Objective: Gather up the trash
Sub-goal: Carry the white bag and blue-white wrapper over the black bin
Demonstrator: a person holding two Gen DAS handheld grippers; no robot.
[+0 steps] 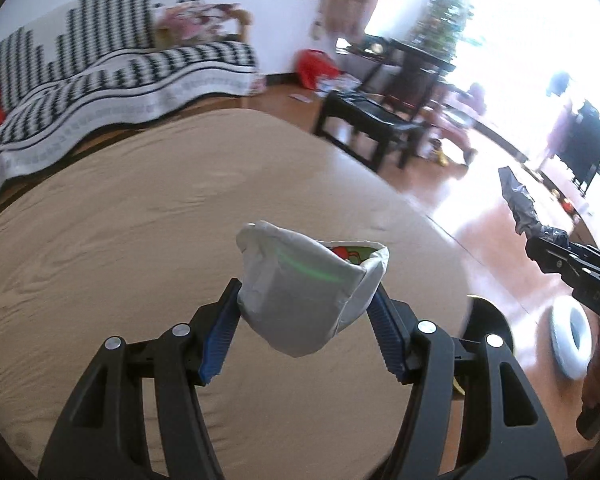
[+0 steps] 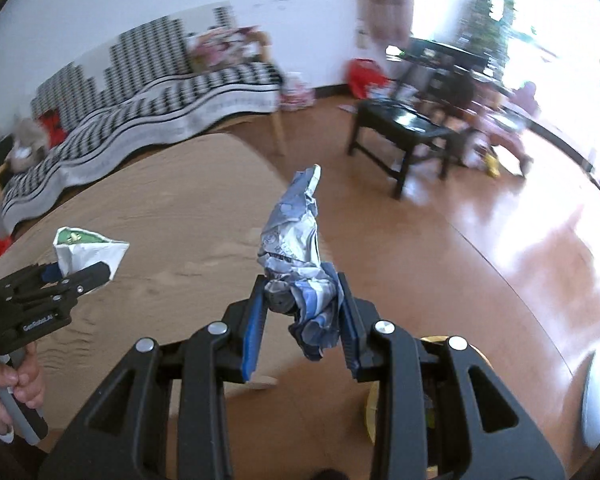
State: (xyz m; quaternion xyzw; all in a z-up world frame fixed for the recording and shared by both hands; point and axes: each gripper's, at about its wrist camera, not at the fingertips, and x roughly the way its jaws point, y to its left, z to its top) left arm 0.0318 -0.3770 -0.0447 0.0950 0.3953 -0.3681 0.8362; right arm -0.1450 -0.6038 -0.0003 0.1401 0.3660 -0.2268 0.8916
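My left gripper (image 1: 306,316) is shut on a crushed white paper cup (image 1: 300,300) with a green stripe, held above the light wooden table (image 1: 140,220). The same cup (image 2: 86,252) and left gripper (image 2: 80,276) show at the left of the right wrist view, with a hand on the handle. My right gripper (image 2: 302,312) is shut on a crumpled blue and white wrapper (image 2: 296,236) that sticks up between the blue pads, over the table's right edge. In the left wrist view the right gripper (image 1: 540,240) holds that wrapper (image 1: 518,200) at the far right.
A sofa under a black and white checked cover (image 2: 140,112) stands behind the table. A dark low table (image 2: 404,128) and chairs stand on the shiny wooden floor at the right. A white ring-shaped object (image 1: 570,340) lies on the floor, and a yellow rim (image 2: 370,408) shows under my right gripper.
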